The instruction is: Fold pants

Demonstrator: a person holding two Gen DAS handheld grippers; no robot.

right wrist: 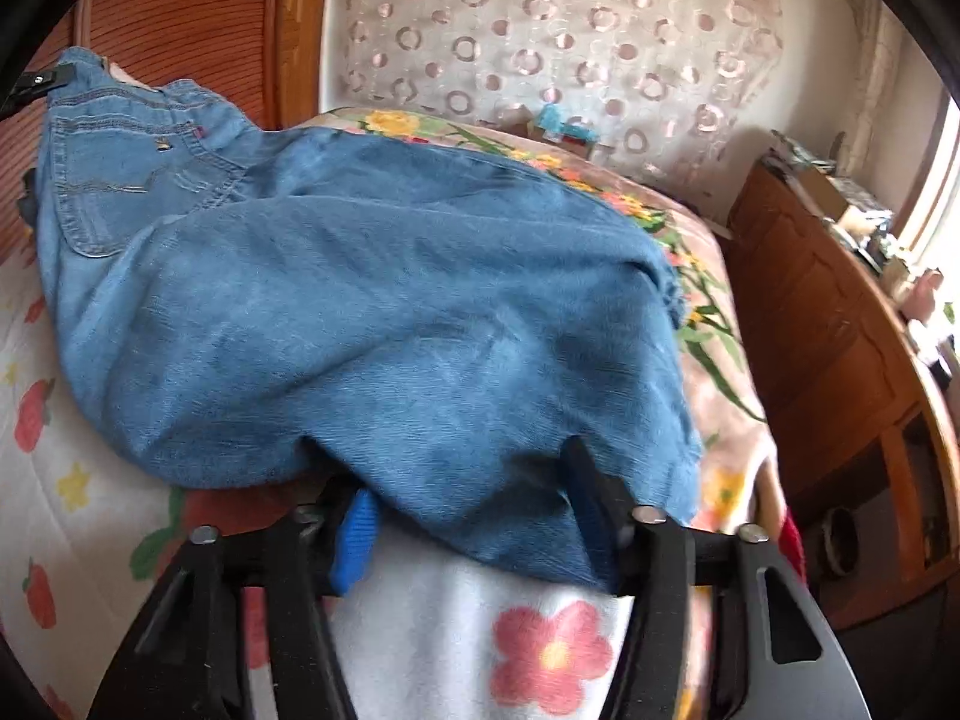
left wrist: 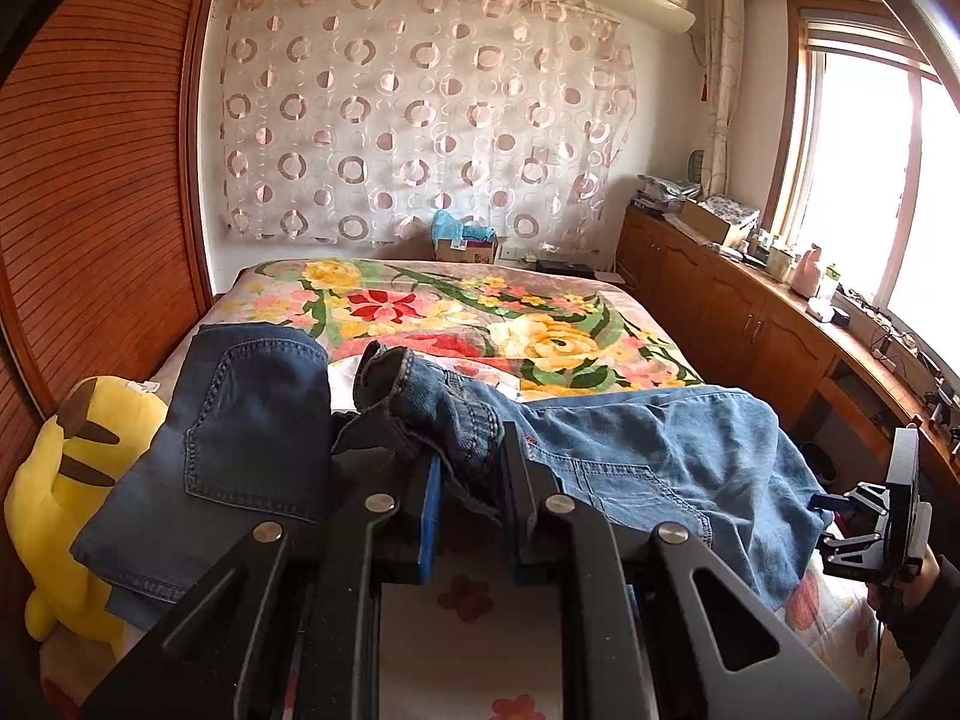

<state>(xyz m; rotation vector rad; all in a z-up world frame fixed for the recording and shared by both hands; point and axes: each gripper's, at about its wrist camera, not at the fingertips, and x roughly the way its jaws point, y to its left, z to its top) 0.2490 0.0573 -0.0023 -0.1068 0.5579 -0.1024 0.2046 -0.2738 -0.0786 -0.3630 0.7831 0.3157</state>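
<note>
Light blue jeans [left wrist: 660, 444] lie spread across the bed with one end lifted. My left gripper [left wrist: 474, 450] is shut on the bunched waistband, which rises off the sheet. In the right wrist view the jeans [right wrist: 390, 300] stretch from the pocket end at the far left down to a leg end draped over my right gripper [right wrist: 468, 474]. Its jaws stand wide apart, with flat cloth lying between the blue pads [right wrist: 354, 534] and hiding the tips. The right gripper [left wrist: 831, 525] also shows at the right edge of the left wrist view, beside the leg hem.
A darker folded denim piece [left wrist: 240, 438] lies on the left beside a yellow plush toy [left wrist: 54, 510]. A floral blanket [left wrist: 480, 312] covers the far half of the bed. Wooden cabinets [left wrist: 750, 324] run along the right and a wooden wardrobe [left wrist: 90, 210] stands on the left.
</note>
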